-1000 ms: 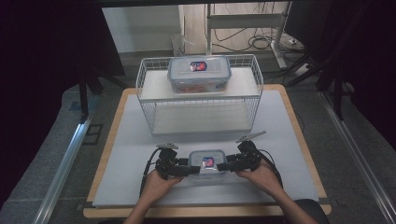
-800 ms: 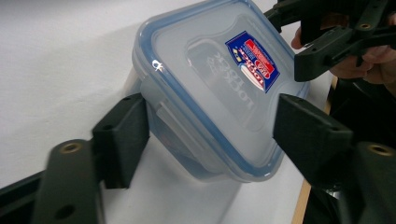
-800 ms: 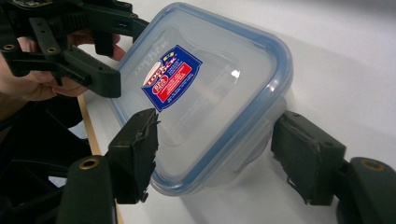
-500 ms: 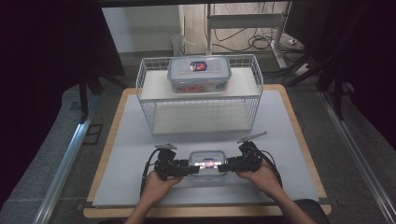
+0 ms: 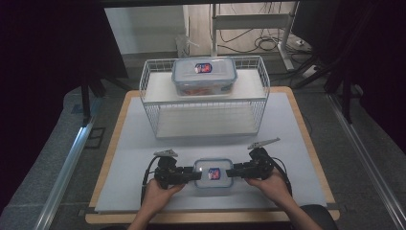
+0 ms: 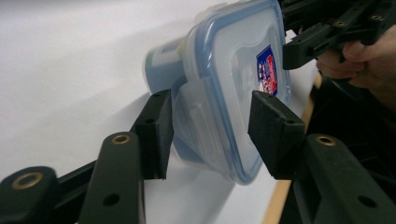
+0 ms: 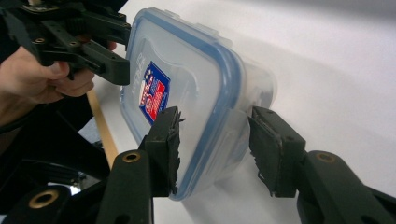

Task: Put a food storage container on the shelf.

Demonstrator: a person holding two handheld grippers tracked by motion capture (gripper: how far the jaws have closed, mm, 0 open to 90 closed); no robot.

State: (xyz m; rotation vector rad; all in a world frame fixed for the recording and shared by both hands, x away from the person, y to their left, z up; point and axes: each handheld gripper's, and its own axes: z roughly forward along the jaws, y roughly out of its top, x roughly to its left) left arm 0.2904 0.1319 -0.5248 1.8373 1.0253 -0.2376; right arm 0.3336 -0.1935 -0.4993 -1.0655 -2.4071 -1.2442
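The white table (image 5: 143,158) carries everything, and both grippers work at its near edge. Far beyond the grippers, at the back of the table, stands a white wire rack (image 5: 205,98). On its upper shelf lies a large container (image 5: 204,75) with a clear lid, a blue rim and a red and blue sticker; the writing there is too small to read.

Between the two grippers sits the small container (image 5: 213,172), also with a clear lid and blue seal. Its lid bears a sticker (image 6: 266,70) in red, white and blue; it looks like a brand label, but the letters are blurred and cannot be read.

The left gripper (image 5: 187,174) reaches the container from its left end. In the left gripper view its jaws stand around the side latch flap (image 6: 198,122) of the lid; one pad (image 6: 156,128) lies against the flap side, the other (image 6: 273,133) sits at the lid's rim. The jaws have just been closing, with the flap between them, and they appear to press on it.

The right gripper (image 5: 238,171) comes from the opposite end. In the right gripper view one pad (image 7: 164,144) touches the lid top, while the other (image 7: 271,149) stands just beside the container's wall with a narrow gap. These jaws too have just been closing around the container's end, but the grip is not complete.
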